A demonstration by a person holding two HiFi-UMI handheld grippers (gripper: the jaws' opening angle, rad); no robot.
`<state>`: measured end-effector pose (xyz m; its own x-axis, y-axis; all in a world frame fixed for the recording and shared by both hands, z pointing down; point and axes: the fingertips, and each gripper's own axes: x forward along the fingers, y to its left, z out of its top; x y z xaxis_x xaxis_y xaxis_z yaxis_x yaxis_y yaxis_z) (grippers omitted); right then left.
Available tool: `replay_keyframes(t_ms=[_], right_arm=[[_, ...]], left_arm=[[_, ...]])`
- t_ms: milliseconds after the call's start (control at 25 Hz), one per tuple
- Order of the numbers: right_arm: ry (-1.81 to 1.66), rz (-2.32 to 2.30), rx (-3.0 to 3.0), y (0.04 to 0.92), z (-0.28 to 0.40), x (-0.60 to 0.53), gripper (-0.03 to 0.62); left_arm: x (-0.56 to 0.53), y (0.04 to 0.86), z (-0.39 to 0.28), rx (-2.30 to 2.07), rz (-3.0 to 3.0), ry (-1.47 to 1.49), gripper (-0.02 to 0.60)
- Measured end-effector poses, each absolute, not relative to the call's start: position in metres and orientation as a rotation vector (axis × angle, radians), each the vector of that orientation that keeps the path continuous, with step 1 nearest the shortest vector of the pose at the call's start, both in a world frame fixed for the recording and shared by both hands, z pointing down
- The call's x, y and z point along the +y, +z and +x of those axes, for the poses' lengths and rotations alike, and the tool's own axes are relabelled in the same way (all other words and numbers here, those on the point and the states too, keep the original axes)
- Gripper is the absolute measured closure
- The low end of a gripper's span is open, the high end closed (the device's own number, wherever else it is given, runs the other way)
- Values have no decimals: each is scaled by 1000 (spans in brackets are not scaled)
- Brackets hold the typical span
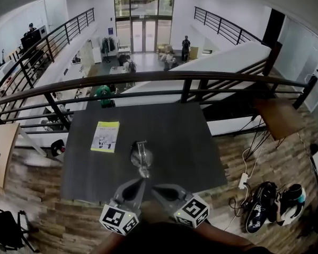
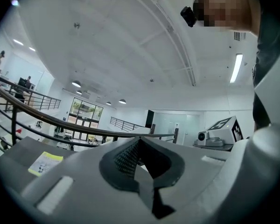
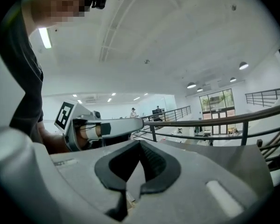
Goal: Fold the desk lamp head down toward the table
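Note:
The desk lamp [image 1: 141, 156], silvery with a rounded head, stands near the middle of the dark grey table [image 1: 185, 142], seen from above. My left gripper [image 1: 142, 182] points at the lamp from the near side with its tip just short of the lamp; contact cannot be told. Its jaws are shut with nothing between them. My right gripper [image 1: 156, 189] lies beside it, angled toward the left one, shut and empty. The lamp is hidden in both gripper views. The left gripper [image 2: 139, 139] looks over the table toward the railing. The right gripper [image 3: 140, 143] faces my left gripper [image 3: 100, 127].
A yellow-green booklet [image 1: 105, 136] lies on the table's left part, also seen as the booklet [image 2: 45, 163]. A dark railing [image 1: 164, 78] runs behind the table, with a drop to a lower floor beyond. Cables and bags [image 1: 270, 202] lie on the wooden floor at right.

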<state>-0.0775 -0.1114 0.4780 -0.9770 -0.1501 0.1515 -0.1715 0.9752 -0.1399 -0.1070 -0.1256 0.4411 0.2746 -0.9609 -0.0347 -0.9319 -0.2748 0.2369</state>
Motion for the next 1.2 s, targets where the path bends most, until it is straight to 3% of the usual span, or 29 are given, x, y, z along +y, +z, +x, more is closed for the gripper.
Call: replay_keyframes(t_ms=[480, 1200], right_arm=[[242, 46, -3026, 477, -8, -30, 591], [201, 57, -3063, 462, -45, 95, 592]], left_arm=[[-32, 456, -30, -1945, 2229, -216, 580], [103, 453, -69, -1985, 2200, -197, 580]])
